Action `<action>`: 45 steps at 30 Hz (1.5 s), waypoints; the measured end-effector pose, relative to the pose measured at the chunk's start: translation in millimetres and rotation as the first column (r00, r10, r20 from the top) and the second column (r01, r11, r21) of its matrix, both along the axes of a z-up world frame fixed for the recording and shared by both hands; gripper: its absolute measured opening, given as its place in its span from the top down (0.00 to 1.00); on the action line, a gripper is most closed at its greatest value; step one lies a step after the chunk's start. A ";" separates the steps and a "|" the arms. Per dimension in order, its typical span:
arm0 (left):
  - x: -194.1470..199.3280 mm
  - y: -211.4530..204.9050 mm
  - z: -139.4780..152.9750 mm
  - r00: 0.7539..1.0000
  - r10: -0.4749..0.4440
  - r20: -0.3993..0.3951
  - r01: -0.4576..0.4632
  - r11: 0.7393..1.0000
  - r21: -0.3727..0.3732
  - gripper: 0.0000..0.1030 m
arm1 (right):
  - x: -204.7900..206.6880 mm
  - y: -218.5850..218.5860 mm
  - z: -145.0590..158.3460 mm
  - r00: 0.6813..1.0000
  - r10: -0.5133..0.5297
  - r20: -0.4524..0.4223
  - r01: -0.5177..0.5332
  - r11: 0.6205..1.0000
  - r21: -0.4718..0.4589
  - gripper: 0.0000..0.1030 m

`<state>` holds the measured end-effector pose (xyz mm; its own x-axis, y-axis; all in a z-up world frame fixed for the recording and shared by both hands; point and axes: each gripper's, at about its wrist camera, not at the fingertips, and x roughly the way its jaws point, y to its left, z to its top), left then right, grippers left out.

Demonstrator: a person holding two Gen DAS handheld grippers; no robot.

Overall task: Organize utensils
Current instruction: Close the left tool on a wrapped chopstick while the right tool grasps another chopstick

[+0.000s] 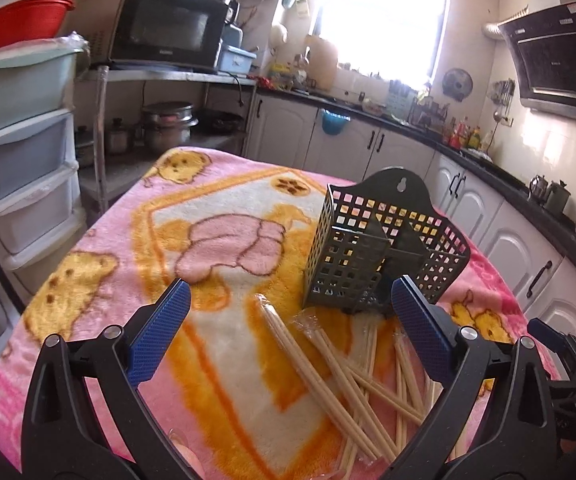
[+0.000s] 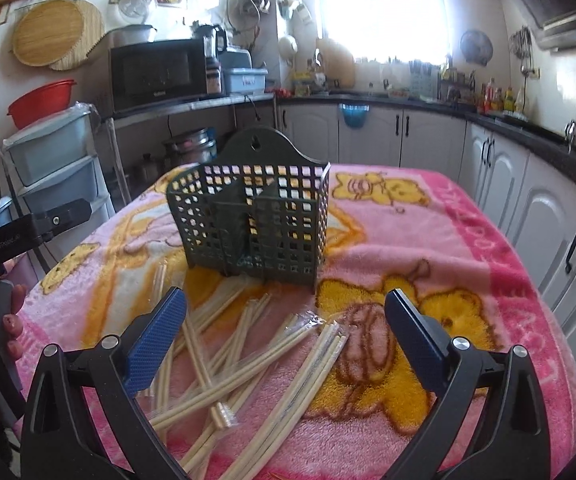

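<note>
Upright dark perforated holder (image 2: 253,224), compartments bare, wrapped chopsticks (image 2: 247,360) scattered beside

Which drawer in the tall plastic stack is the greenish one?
The top drawer, right under the red bowl. It looks pale green; the drawers below it look grey-blue or whitish.

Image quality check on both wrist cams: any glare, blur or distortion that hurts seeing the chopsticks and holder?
Left wrist: the bright window is blown out, fisheye bends the cabinets, the pale wooden chopsticks are sharp. Right wrist: same window glare, the dark green perforated plastic holder is backlit yet readable, chopsticks slightly soft.
</note>
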<state>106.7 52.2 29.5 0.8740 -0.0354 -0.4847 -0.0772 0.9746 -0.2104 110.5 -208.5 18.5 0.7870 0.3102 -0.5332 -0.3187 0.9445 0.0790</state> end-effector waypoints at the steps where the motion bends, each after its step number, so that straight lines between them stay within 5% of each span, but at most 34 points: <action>1: 3.8 -0.3 -1.0 1.000 -0.005 -0.007 0.005 1.000 0.001 0.10 | 5.1 -0.8 -1.8 1.000 0.002 -0.018 -0.003 1.000 -0.002 0.16; 9: 48.4 10.3 -26.5 0.989 -0.051 -0.141 0.041 0.996 -0.074 0.10 | 57.5 -10.7 -28.0 0.977 0.015 -0.211 -0.023 0.999 -0.038 0.50; 15: 80.6 31.0 -53.7 0.966 -0.061 -0.250 0.024 0.989 -0.146 0.10 | 91.9 -20.9 -48.5 0.932 0.042 -0.359 -0.043 0.999 0.006 0.66; 25: 112.1 51.3 -84.8 0.935 -0.102 -0.339 0.009 0.964 -0.265 0.20 | 114.7 -28.4 -61.2 0.898 0.057 -0.437 -0.043 0.998 0.041 0.79; 32: 122.8 53.5 -92.5 0.931 -0.119 -0.345 0.009 0.953 -0.304 0.30 | 121.1 -35.6 -63.2 0.889 0.082 -0.450 -0.035 0.993 0.111 0.96; 36: 125.1 53.5 -94.5 0.930 -0.107 -0.351 0.004 0.960 -0.282 0.43 | 119.5 -39.6 -55.5 0.903 0.083 -0.421 -0.029 0.991 0.134 0.97; 42: 123.9 44.5 -95.3 0.928 -0.052 -0.369 -0.002 0.990 -0.144 0.71 | 114.6 -42.1 -37.8 0.924 0.090 -0.371 -0.025 0.984 0.176 0.97; 45: 123.3 43.5 -96.0 0.928 -0.048 -0.370 0.012 0.995 -0.097 0.77 | 110.0 -42.5 -26.9 0.933 0.099 -0.346 -0.031 0.980 0.196 0.97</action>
